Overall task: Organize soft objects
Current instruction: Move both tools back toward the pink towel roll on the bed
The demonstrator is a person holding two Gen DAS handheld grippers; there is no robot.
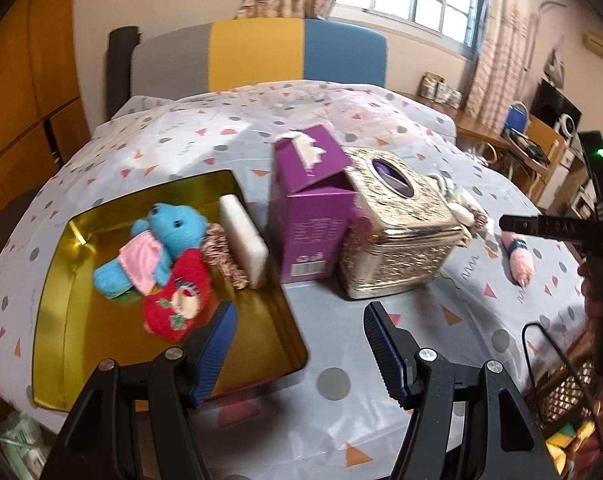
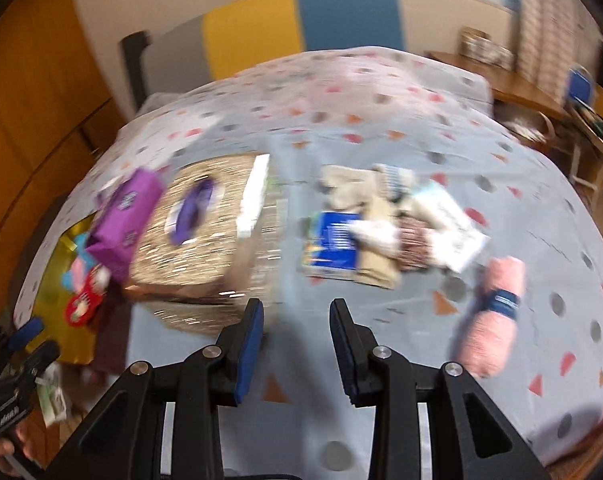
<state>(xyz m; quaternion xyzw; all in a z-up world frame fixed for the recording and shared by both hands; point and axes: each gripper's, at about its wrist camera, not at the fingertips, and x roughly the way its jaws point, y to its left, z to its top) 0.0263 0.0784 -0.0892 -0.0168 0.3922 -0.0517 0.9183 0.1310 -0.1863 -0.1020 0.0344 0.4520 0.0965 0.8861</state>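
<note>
A gold tin [image 1: 57,300] at the left holds a blue teddy bear [image 1: 169,236], a red plush [image 1: 177,296], a patterned scrunchie [image 1: 221,256] and a white sponge [image 1: 243,236]. My left gripper [image 1: 301,328] is open and empty, over the tin's right front corner. My right gripper [image 2: 295,322] is open and empty above the cloth, in a blurred view. A rolled pink towel [image 2: 495,312] with a blue band lies to its right; it also shows in the left wrist view [image 1: 519,260]. A pile of soft items [image 2: 385,220] lies ahead.
A purple carton [image 1: 309,208] and a gold tissue box [image 1: 397,232] stand mid-table on the spotted cloth [image 1: 333,380]. A chair [image 1: 261,56] stands behind the table. A wire basket [image 1: 561,376] sits at the right front edge. A blue packet [image 2: 333,240] lies by the pile.
</note>
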